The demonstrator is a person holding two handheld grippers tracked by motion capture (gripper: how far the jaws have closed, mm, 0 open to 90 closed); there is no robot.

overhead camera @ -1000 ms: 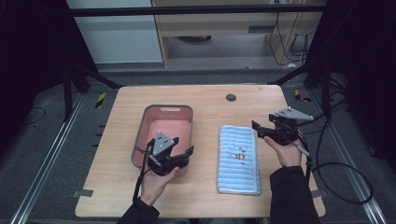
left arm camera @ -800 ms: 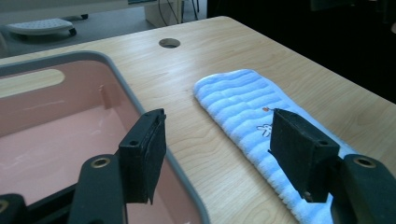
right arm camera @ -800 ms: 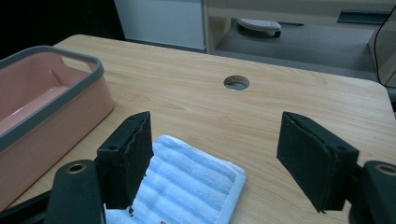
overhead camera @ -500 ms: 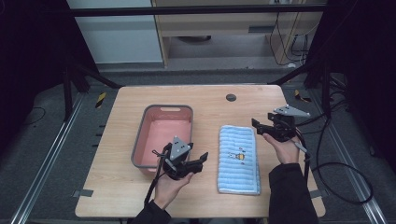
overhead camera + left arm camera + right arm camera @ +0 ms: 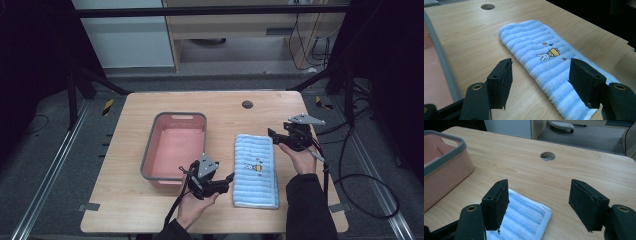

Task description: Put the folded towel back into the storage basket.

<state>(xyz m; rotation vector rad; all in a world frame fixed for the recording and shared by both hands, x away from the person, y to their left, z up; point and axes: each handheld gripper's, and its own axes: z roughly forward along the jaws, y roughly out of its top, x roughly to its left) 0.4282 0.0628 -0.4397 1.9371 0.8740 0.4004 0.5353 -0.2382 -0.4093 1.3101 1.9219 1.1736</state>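
A folded light-blue striped towel [image 5: 255,170] with a small rabbit picture lies flat on the wooden table, right of centre. My left gripper [image 5: 226,182] is open at the towel's near left edge, its jaws pointing at the cloth. In the left gripper view the towel [image 5: 544,57] stretches away between and beyond the spread jaws of the left gripper [image 5: 540,75]. My right gripper [image 5: 274,137] hovers open by the towel's far right corner. In the right gripper view that corner of the towel [image 5: 524,217] lies under the left jaw of the right gripper [image 5: 539,200]. Nothing is held.
A pink basin with a grey rim [image 5: 150,150] stands left of the towel, close to my left hand; its rim [image 5: 441,57] and its wall [image 5: 446,167] border the gripper views. A round cable hole [image 5: 247,104] sits near the table's far edge.
My left gripper has moved right from the basin's near corner to the towel's near left edge. The right gripper has edged left to the towel's far right corner.
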